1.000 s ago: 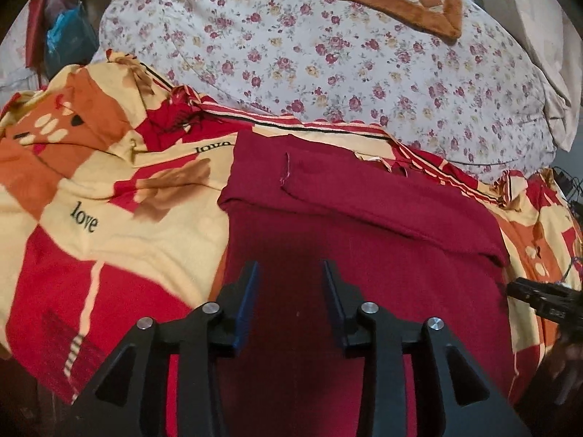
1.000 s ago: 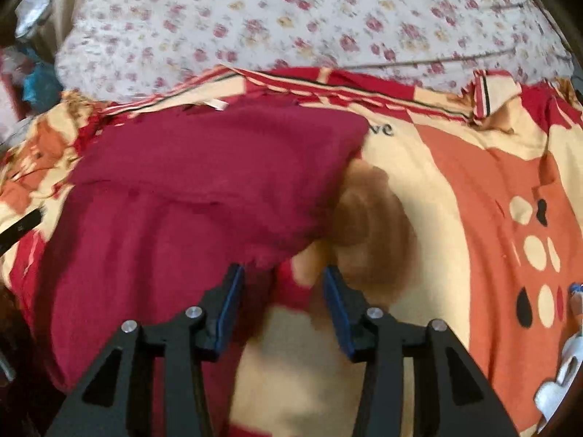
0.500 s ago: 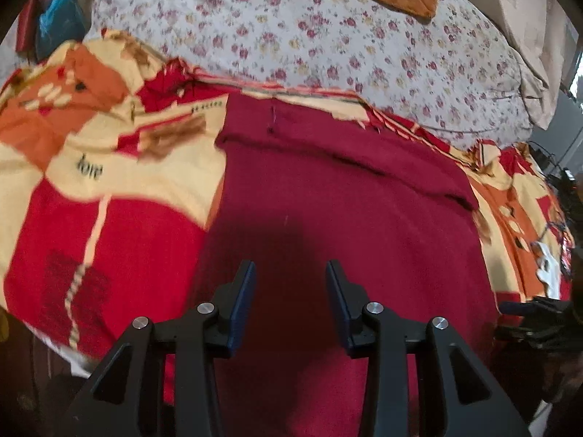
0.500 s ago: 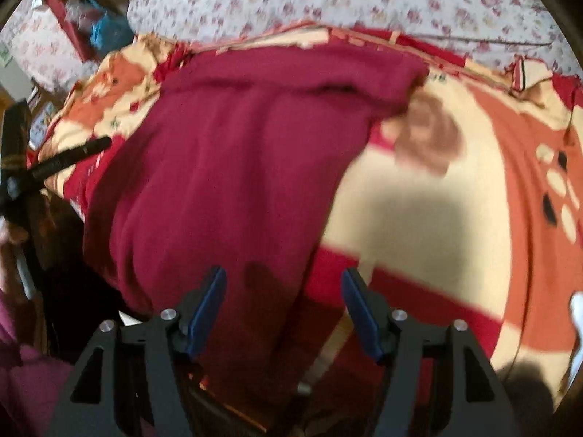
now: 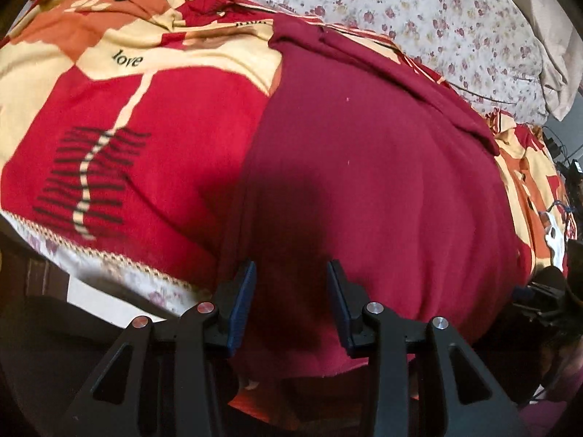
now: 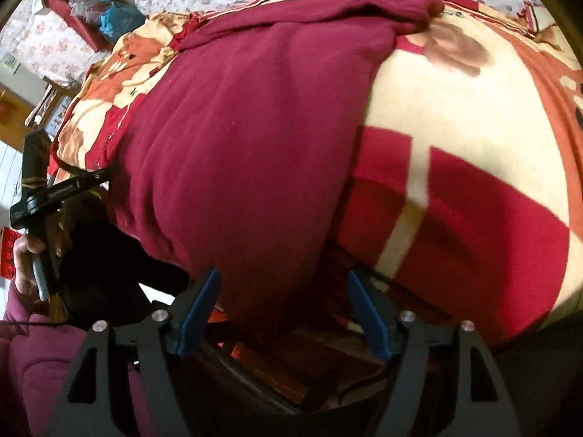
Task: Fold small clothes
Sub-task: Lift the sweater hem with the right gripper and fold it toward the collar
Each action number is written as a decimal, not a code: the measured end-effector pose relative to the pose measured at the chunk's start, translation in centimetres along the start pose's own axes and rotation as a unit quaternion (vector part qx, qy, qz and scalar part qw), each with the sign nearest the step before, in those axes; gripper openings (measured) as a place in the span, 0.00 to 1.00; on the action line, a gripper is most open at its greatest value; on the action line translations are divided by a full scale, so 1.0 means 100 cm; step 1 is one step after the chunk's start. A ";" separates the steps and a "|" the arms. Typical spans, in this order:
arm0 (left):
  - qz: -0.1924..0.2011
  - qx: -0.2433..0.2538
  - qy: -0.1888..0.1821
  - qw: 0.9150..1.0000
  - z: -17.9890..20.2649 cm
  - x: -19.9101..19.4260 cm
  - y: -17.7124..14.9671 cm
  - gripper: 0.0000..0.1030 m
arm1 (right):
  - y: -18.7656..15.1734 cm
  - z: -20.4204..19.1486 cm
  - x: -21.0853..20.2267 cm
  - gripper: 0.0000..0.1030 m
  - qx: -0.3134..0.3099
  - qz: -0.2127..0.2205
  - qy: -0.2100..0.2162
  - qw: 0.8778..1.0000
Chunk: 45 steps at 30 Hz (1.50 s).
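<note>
A dark maroon garment (image 5: 371, 182) lies spread on a red, cream and orange blanket (image 5: 145, 138), its near hem hanging over the bed's front edge. Its far end is folded over into a band. My left gripper (image 5: 290, 280) is open and empty, just over the near hem. In the right wrist view the garment (image 6: 255, 127) fills the middle; my right gripper (image 6: 282, 291) is open and empty at the hem's lower right corner. The left gripper also shows in the right wrist view (image 6: 62, 189), held in a hand at the garment's left side.
A floral sheet (image 5: 437, 18) covers the bed beyond the blanket (image 6: 473, 127). The bed's front edge (image 5: 109, 255) drops to a dark wooden frame. Bags and clutter (image 6: 109, 18) stand at the far left. The right gripper's tip (image 5: 539, 298) shows at the right edge.
Both grippers have drawn back toward the bed's near edge, from over the garment's middle to its hanging hem. The right jaws have opened wider. The garment has not moved.
</note>
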<state>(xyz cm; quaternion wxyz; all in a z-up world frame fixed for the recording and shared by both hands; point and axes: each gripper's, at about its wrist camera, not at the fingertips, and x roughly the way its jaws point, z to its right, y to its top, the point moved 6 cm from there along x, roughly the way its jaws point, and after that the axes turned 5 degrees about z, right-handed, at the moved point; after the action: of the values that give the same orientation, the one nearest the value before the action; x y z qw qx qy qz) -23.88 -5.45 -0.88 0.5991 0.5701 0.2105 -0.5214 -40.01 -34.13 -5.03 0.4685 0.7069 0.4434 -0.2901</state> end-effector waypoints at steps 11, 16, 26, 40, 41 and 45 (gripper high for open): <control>-0.025 -0.017 -0.015 0.999 -0.004 0.003 -0.009 0.18 | -0.008 -0.023 0.017 0.73 -0.012 -0.021 0.036 0.999; -0.034 -0.035 -0.029 0.998 -0.009 0.003 -0.011 0.18 | -0.008 -0.024 0.020 0.70 -0.023 -0.022 0.030 0.999; -0.028 -0.071 -0.034 0.997 -0.022 -0.010 -0.007 0.18 | -0.009 -0.023 0.023 0.71 -0.018 -0.024 0.044 0.999; -0.039 -0.035 0.017 0.998 -0.026 -0.004 -0.004 0.18 | -0.007 -0.025 0.027 0.77 -0.014 -0.033 0.044 0.998; -0.044 -0.029 0.017 0.998 -0.024 -0.001 -0.004 0.18 | -0.007 -0.025 0.027 0.77 -0.016 -0.032 0.044 0.998; -0.044 -0.011 0.030 0.999 -0.018 0.006 -0.004 0.18 | -0.009 -0.027 0.026 0.76 -0.027 -0.024 0.041 0.999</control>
<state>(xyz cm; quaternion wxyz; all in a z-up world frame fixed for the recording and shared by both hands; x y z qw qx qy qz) -23.41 -3.97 -2.08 0.5751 0.5691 0.2592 -0.5275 -39.72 -30.60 -6.53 0.4617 0.6944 0.4866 -0.2605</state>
